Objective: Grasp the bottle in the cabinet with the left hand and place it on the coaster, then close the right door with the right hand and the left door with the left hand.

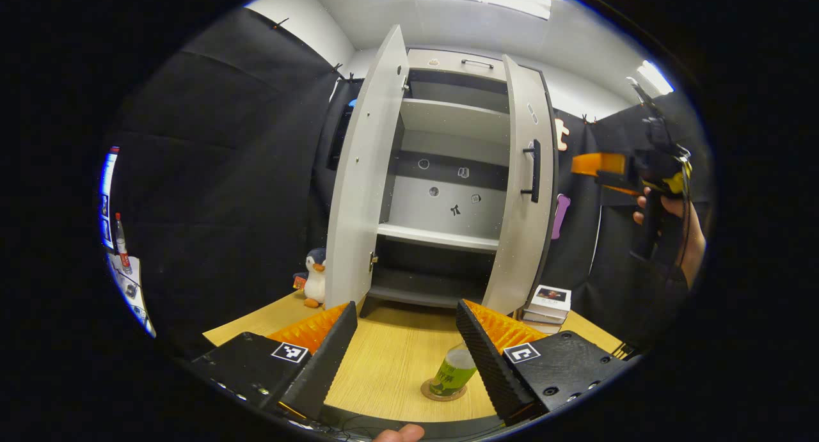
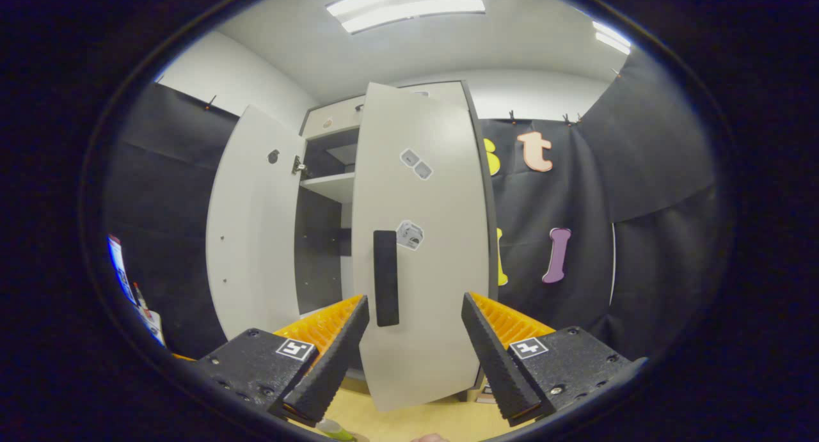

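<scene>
A: In the left gripper view, how do the fingers of the left gripper [image 1: 403, 349] stand?

B: Spread wide, with nothing between them. The green bottle [image 1: 453, 371] stands upright on the round coaster [image 1: 443, 392], just inside the right-hand finger, which hides part of it. Both sit on the wooden table [image 1: 397, 352] (the bottle's label is too small to make out).

A: And beyond the fingertips?

B: The cabinet [image 1: 448, 173] stands on the table, straight ahead between the fingers. Its left door [image 1: 365, 192] is swung far open above the left-hand finger, and its right door [image 1: 526, 192] is partly open above the right-hand finger, its dark handle [image 1: 533, 171] facing outward. The visible shelves are bare.

A: Anything to the sides?

B: A toy penguin [image 1: 315, 277] stands beyond the left-hand finger, beside the left door. A stack of books [image 1: 548, 304] lies beyond the right-hand finger. Farther right, a hand [image 1: 672, 212] holds the right gripper [image 1: 595, 167] up in the air, level with the door handle.

A: What of the right gripper view?

B: There the right gripper's [image 2: 414, 346] fingers also gape wide, gripping nothing. The right door's outer face fills the gap ahead of them, with its handle just beyond the left-hand fingertip, apart from it. The left door stands open farther off, above the left-hand finger.
</scene>
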